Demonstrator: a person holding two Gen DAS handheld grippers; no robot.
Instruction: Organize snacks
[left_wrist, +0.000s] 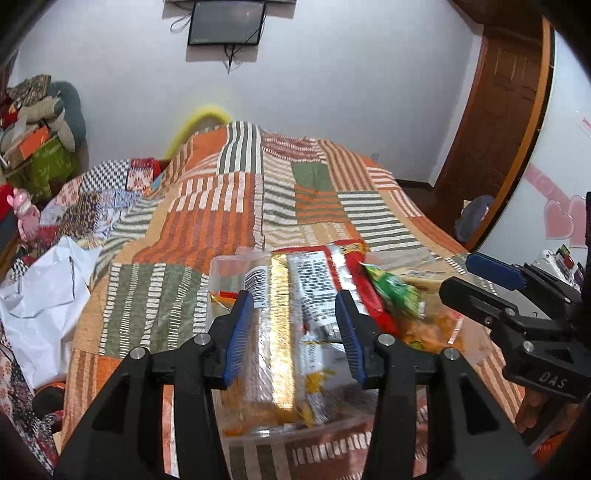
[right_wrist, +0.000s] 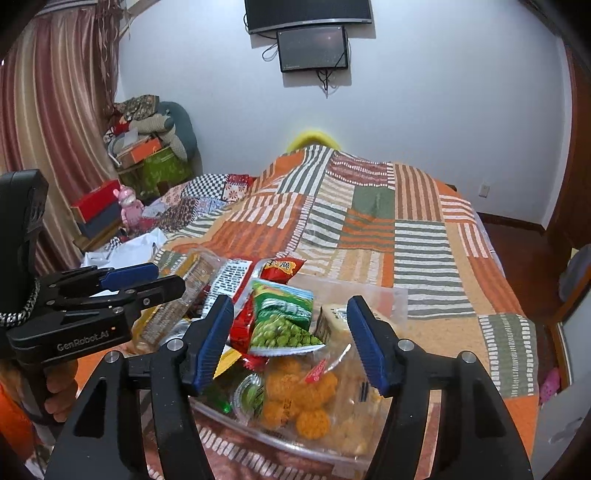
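Both grippers, left (left_wrist: 295, 332) and right (right_wrist: 291, 343), are hovering with jaws parted and empty over the snacks (right_wrist: 284, 325) heaped in a clear tub (left_wrist: 229, 266) on the quilt (left_wrist: 207, 206); settling packets flat before backing away is looking wise.

Both hand-held grippers are built of matte black plastic with angular, triangular cut-out arms. Each left gripper (left_wrist: 295, 336) and right gripper (right_wrist: 291, 343) carries two fingers (left_wrist: 240, 332) faced with ribbed blue pads. Round silver screws sit just behind the fingers. White lettering marks the side bodies, and a black-and-white braided cord hangs behind the left gripper's fingers.
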